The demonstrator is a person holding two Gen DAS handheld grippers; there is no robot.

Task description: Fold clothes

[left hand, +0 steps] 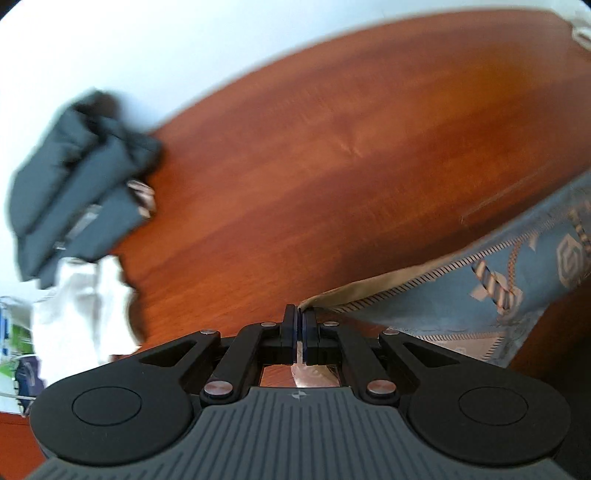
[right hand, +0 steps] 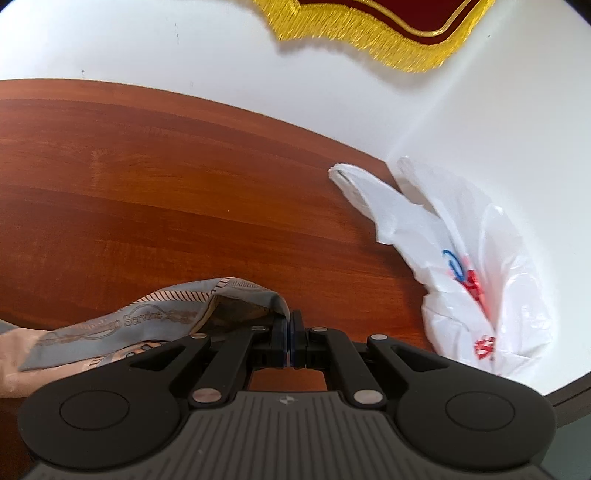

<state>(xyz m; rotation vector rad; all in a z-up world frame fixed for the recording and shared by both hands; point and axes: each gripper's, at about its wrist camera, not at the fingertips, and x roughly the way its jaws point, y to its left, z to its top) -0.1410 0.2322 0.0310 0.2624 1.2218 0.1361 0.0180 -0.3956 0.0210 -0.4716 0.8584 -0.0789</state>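
Note:
A blue-grey patterned cloth [left hand: 491, 280] with beige rope and chain print stretches from the right side of the left wrist view to my left gripper [left hand: 300, 321], which is shut on its beige-edged corner above the wooden table [left hand: 332, 147]. In the right wrist view the same cloth [right hand: 147, 321] comes in from the lower left, and my right gripper [right hand: 290, 339] is shut on its folded edge just over the table [right hand: 166, 177]. The cloth hangs slack between the two grips.
Folded dark grey garments [left hand: 81, 177] and a white cloth [left hand: 85, 295] lie at the table's left edge. A white plastic bag [right hand: 461, 258] with red and blue print lies at the right edge by the white wall. A red banner with gold fringe [right hand: 369, 29] hangs above.

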